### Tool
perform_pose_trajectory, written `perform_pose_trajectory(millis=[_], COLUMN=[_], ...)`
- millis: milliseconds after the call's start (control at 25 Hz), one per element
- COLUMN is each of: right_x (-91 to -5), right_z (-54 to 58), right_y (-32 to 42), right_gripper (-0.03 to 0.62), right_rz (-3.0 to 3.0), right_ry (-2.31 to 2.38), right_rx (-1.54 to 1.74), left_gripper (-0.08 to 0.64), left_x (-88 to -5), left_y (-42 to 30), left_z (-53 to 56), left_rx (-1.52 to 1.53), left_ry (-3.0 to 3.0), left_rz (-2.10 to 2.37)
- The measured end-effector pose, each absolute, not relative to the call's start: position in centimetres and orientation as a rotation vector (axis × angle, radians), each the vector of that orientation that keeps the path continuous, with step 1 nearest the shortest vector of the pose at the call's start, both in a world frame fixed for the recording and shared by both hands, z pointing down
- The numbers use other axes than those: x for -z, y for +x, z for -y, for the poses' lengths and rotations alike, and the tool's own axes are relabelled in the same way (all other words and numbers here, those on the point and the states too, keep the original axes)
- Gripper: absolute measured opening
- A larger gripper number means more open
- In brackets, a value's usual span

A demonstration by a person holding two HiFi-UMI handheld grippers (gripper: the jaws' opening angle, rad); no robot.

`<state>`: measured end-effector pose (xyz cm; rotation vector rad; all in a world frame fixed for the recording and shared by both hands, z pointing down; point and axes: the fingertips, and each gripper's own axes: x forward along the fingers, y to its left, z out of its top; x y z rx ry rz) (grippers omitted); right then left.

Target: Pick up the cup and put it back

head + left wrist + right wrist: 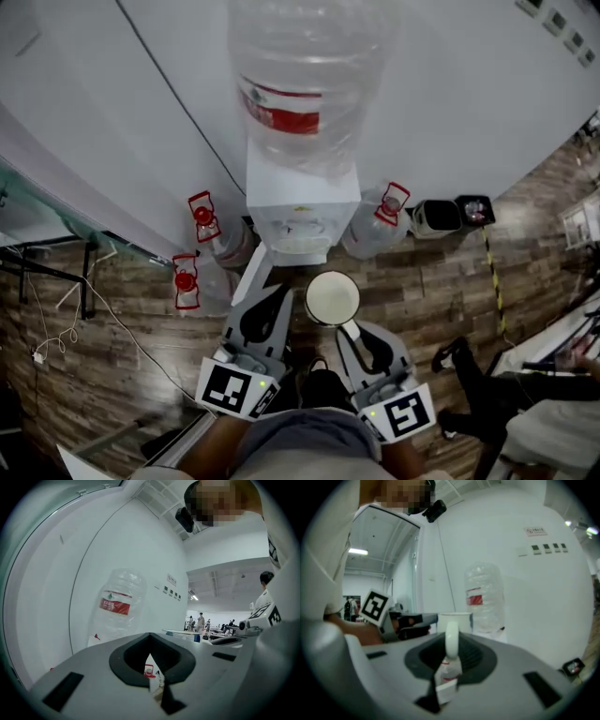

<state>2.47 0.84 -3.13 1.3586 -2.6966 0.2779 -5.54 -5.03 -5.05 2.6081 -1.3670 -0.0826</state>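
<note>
In the head view a white cup (pixel 332 297) hangs in front of the white water dispenser (pixel 302 202), its mouth facing up. My right gripper (pixel 349 328) is shut on the cup's handle. The right gripper view shows that handle (pixel 451 639) upright between the jaws of the right gripper (pixel 451 645), with the cup body (pixel 454 622) just beyond. My left gripper (pixel 272 292) sits to the left of the cup, apart from it. Its jaws are together with nothing in them, and the left gripper (pixel 150 639) shows only a thin slit between them.
A large clear water bottle (pixel 305 84) with a red label stands on the dispenser against a white wall. Spare bottles with red caps (pixel 202 220) (pixel 185 279) (pixel 389 211) stand on the wood floor at both sides. Two small bins (pixel 436 216) (pixel 475 208) sit at the right.
</note>
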Motion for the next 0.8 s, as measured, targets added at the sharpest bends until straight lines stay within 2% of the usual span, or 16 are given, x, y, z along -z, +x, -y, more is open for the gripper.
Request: perform_pose_trajectory(millis=[360, 800], right_x=[-3.8, -19.9], right_z=[2.8, 2.0], right_y=[0.9, 1.8], right_gripper=[0.071, 0.071], right_rz=[2.675, 2.713], right_ry=[1.383, 1.300], right_rx=[-0.286, -0.269], left_gripper=[0.006, 0.006], left_x=[-2.4, -17.4], left_y=[-7.7, -7.2], left_z=[8.4, 8.0], left_rx=[0.038, 0.050], left_ry=[2.604, 2.600], left_rz=[1.379, 1.447])
